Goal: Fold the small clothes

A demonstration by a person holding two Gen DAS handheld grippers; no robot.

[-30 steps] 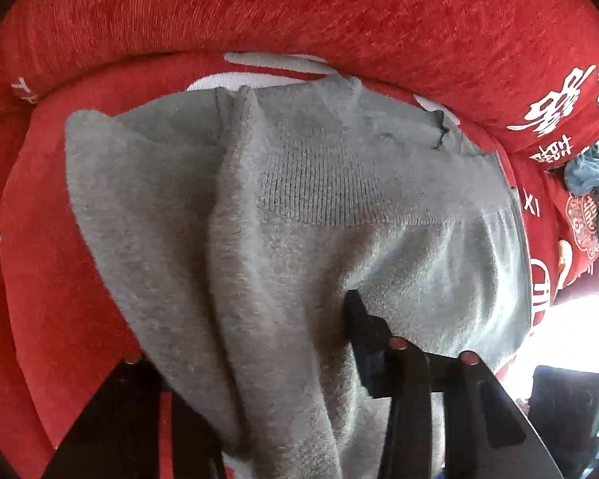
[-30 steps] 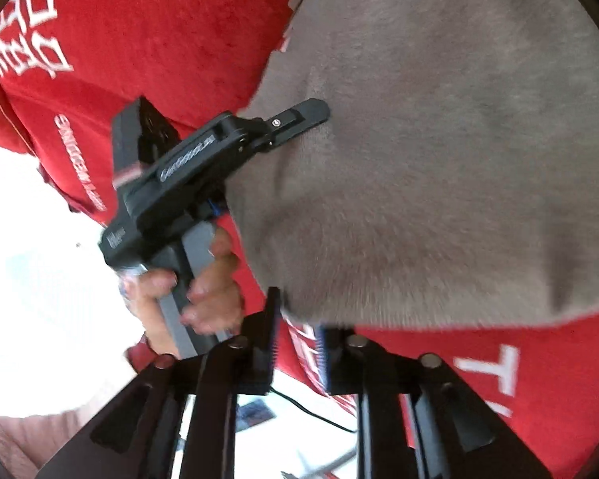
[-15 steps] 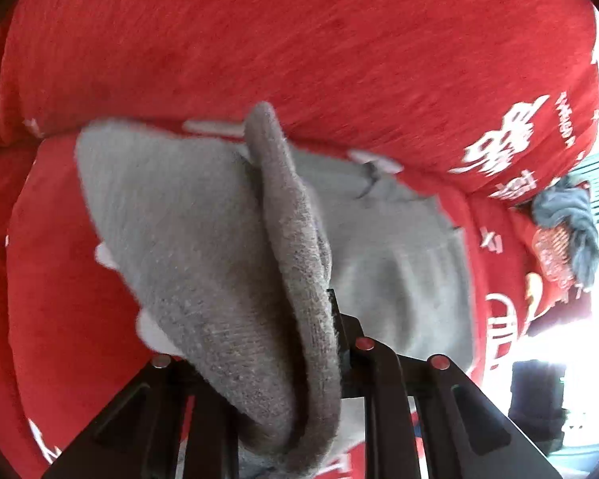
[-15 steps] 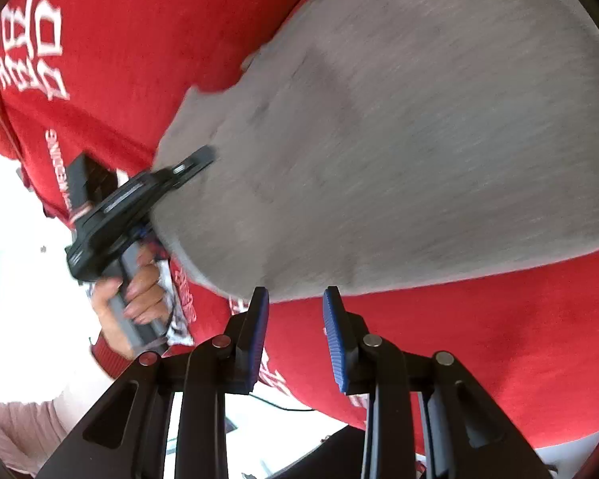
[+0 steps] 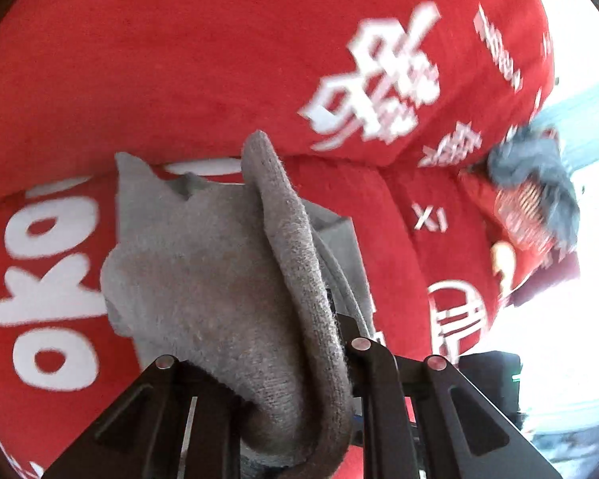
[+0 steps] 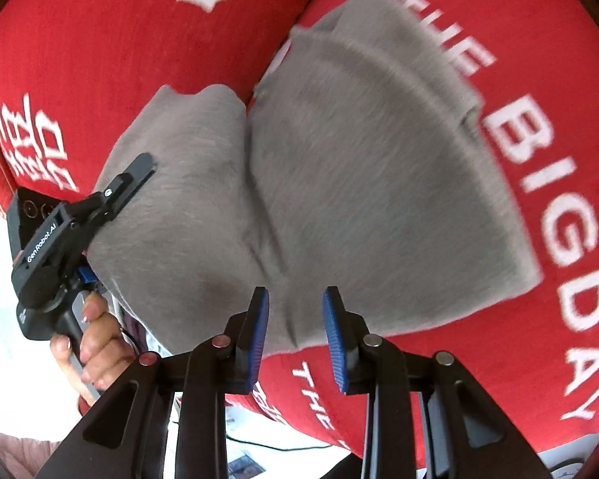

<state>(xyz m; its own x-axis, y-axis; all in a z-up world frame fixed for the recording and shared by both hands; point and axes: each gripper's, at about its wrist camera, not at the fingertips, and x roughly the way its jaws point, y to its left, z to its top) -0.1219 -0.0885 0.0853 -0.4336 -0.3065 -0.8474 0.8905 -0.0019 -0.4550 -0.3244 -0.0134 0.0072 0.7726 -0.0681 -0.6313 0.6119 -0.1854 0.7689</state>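
Observation:
A small grey knit garment [image 6: 359, 183] lies on the red sofa seat [image 6: 571, 359], partly folded, with one flap lifted at the left. My left gripper [image 5: 299, 359] is shut on that flap's edge [image 5: 283, 263], which drapes thickly over its jaws. In the right wrist view the left gripper [image 6: 112, 195] shows at the garment's left side, held by a hand. My right gripper [image 6: 295, 311] is open and empty, its blue pads [image 6: 259, 331] just above the garment's near edge.
The red sofa back [image 5: 179, 60] with white lettering rises behind the garment. A blue-grey piece of clothing [image 5: 539, 175] lies at the far right of the seat. Bright floor shows beyond the seat's front edge [image 6: 259, 439].
My left gripper has carried the grey flap across the garment, folding it over. My right gripper has let go and opened wider, coming closer to the garment's near edge.

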